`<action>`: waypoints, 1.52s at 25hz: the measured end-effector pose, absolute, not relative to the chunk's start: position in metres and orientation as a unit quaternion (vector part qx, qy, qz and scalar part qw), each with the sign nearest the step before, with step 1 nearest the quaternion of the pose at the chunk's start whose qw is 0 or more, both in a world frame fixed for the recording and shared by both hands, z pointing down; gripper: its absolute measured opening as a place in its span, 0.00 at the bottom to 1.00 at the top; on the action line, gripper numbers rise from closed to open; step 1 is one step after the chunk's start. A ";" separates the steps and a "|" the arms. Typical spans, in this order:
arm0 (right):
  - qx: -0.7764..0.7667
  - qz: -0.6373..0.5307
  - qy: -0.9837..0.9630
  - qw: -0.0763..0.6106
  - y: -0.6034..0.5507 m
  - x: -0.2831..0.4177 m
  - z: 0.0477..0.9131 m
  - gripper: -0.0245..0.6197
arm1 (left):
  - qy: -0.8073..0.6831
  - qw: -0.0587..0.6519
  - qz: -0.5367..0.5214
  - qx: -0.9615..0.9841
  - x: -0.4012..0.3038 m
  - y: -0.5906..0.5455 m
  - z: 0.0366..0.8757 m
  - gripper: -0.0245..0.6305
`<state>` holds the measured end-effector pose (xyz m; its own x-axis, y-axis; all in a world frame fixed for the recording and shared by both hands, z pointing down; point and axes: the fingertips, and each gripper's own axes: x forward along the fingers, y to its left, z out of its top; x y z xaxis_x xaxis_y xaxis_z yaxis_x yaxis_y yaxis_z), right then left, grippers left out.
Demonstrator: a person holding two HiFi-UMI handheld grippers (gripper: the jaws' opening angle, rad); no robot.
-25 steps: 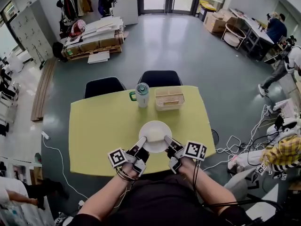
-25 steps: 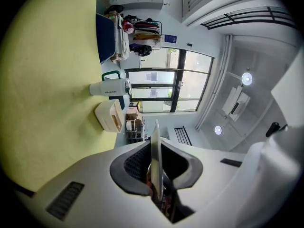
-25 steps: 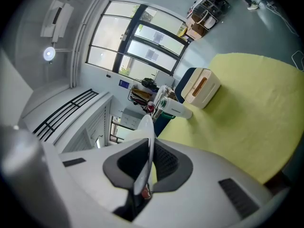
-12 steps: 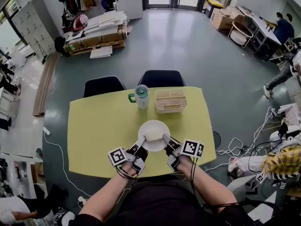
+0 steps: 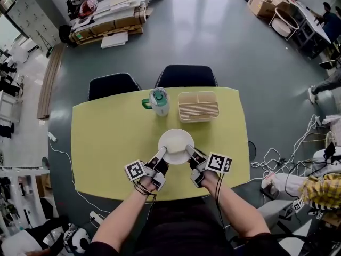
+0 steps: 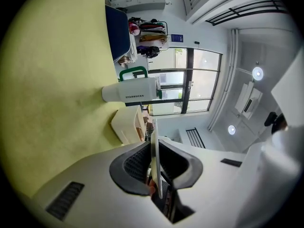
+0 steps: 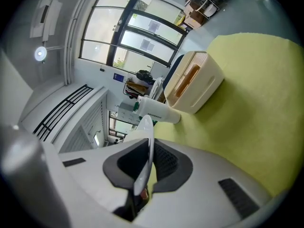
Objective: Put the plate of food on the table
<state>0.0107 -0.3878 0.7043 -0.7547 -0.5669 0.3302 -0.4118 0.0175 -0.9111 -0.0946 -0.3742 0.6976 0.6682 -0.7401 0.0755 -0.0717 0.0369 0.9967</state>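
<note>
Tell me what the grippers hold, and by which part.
The white plate, by its rim: the left gripper clamps the near-left edge, the right gripper the near-right edge.

You're in an open lab-like workspace: stacked boxes [image 5: 109, 20] at 11 o'clock, desks [image 5: 310, 19] at 2 o'clock, cables [image 5: 270, 158] loose on the grey floor [image 5: 213, 41] at 4 o'clock

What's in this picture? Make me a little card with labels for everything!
Table: yellow
Plate: white, over the table's near side; touching it or not, cannot tell
Left claw: shut on the plate's rim
Right claw: shut on the plate's opposite rim
Behind the plate: white tumbler with a green handle, beige tray
Chairs: two dark ones at the table's far side
</note>
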 end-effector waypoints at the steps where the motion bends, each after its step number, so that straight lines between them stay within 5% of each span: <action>1: -0.345 -0.612 0.709 0.063 -0.392 0.011 0.715 0.08 | -0.317 0.647 -0.258 0.644 -0.095 -0.379 0.709 0.12; 16: -0.344 -0.619 0.703 0.065 -0.432 0.025 0.842 0.08 | -0.347 0.654 -0.243 0.627 -0.086 -0.419 0.842 0.12; 38: -0.397 -0.621 0.675 0.026 -0.444 0.023 0.894 0.08 | -0.438 0.663 -0.171 0.583 -0.092 -0.435 0.896 0.12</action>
<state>0.0235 -0.4435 0.8940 -0.6834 -0.5678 0.4588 -0.5040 -0.0876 -0.8592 -0.0920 -0.4355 0.8964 0.5573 -0.7376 0.3813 -0.2840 0.2622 0.9223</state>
